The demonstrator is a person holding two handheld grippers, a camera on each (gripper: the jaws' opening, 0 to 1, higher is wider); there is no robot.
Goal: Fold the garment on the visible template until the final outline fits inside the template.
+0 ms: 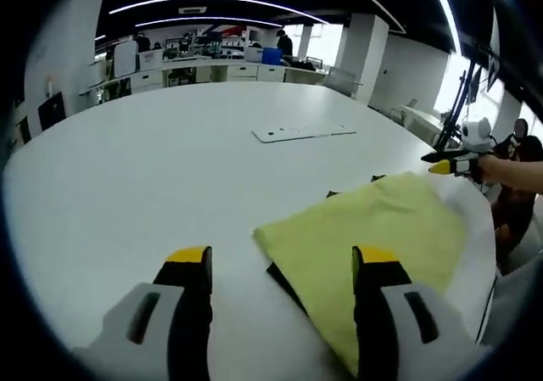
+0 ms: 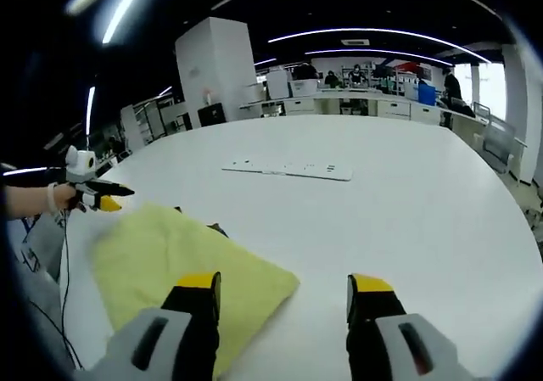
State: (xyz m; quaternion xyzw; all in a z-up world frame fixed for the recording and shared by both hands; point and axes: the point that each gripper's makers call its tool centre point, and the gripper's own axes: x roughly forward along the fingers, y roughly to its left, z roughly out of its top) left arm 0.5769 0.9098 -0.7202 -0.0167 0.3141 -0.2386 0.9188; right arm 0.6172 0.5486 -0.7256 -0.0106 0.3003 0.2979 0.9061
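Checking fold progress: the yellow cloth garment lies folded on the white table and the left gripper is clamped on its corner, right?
Not quite. In the left gripper view the left gripper is open and grips nothing; the yellow cloth garment does lie folded on the white table.

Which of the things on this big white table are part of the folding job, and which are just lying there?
Part of the job:
- yellow garment
- dark template peeking out beneath it
- left gripper and right gripper, both open

Just lying about:
- flat white strip farther up the table
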